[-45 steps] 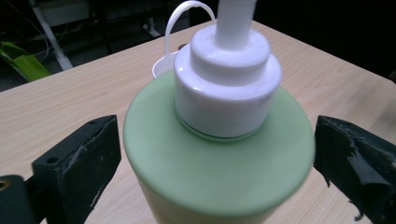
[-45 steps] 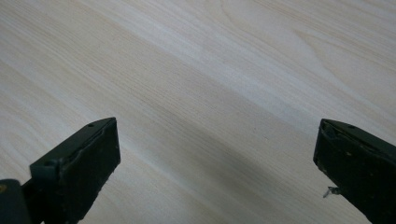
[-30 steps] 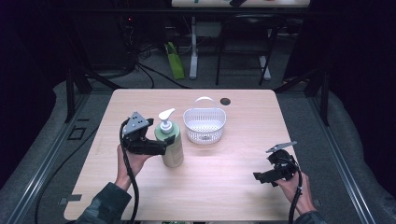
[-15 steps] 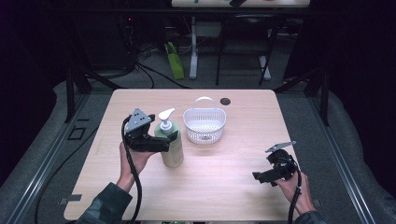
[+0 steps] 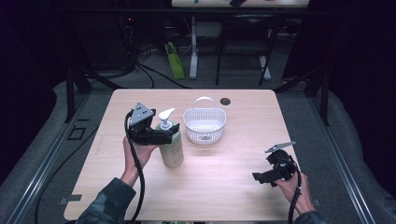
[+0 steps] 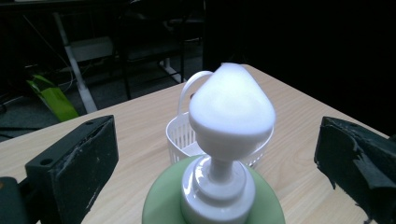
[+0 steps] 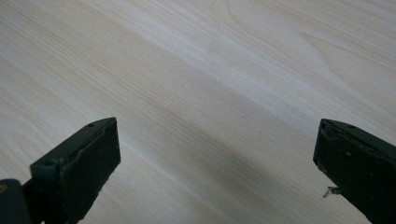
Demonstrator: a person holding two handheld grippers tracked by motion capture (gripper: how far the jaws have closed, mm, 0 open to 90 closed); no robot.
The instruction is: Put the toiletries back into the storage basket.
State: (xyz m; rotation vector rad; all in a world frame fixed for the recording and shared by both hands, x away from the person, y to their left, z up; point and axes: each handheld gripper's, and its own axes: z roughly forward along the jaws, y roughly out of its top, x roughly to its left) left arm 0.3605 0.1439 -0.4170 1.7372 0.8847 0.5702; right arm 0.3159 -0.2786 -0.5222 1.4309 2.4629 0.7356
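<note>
In the left gripper view the soap bottle (image 6: 212,205) between the left tool (image 6: 215,154) jaws is cut off at the bottom edge; its blurred pump head (image 6: 231,105) hides most of the basket (image 6: 180,135) beyond.

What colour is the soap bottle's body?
Pale green bottle, white pump; clearest in the high view.

Pale wood-grain table (image 5: 233,186), matt; beside the perforated white plastic basket (image 5: 204,124), smooth green plastic bottle (image 5: 172,148) (glossy white pump (image 6: 231,109)); worn black jaw pads.
</note>
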